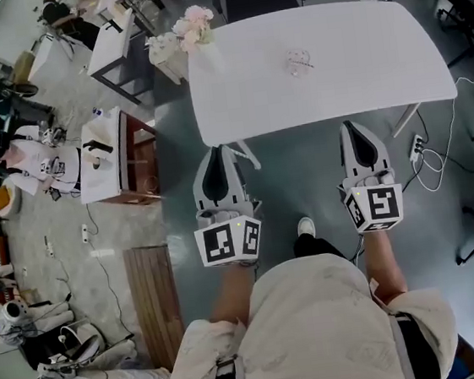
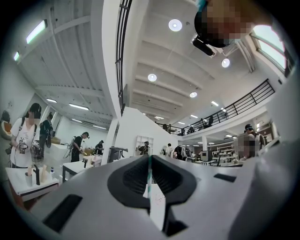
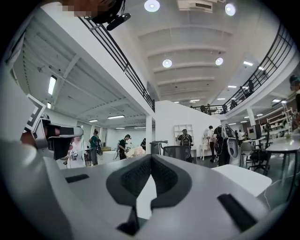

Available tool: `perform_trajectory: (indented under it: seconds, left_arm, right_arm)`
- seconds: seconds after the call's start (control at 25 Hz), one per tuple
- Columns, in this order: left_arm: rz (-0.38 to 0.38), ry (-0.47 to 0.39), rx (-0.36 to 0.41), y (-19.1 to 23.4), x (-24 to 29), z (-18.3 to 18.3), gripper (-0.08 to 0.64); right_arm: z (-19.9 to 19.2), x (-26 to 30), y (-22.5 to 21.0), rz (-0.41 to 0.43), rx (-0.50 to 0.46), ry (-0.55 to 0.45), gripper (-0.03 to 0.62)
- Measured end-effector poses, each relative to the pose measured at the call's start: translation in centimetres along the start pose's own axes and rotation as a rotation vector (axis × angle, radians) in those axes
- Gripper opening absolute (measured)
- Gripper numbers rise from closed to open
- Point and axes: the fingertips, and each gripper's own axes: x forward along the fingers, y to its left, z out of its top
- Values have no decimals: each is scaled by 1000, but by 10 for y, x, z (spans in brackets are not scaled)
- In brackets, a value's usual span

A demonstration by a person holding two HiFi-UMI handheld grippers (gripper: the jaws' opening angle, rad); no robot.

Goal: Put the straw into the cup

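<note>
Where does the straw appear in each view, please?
Head view: not discernible.
Left gripper view: the straw stands at centre, pinched between the jaws.
Right gripper view: not in it.
Shared landmark: white table, top of head view, lower right of right gripper view.

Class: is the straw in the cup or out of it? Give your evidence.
Out. The straw is pinched in the shut jaws of the left gripper, while the cup stands apart, ahead on the table.
</note>
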Motion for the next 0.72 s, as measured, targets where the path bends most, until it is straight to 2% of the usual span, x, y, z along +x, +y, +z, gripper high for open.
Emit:
perform_trajectory:
  seconds: [0.36, 0.72]
  left_arm:
    - [-20, 24, 19, 2, 73, -11, 25]
    - [-121, 34, -63, 43, 160, -34, 25]
  right_arm:
    - [-18, 65, -26, -1, 43, 17, 2]
    - [-19, 140, -30, -99, -13, 44, 2]
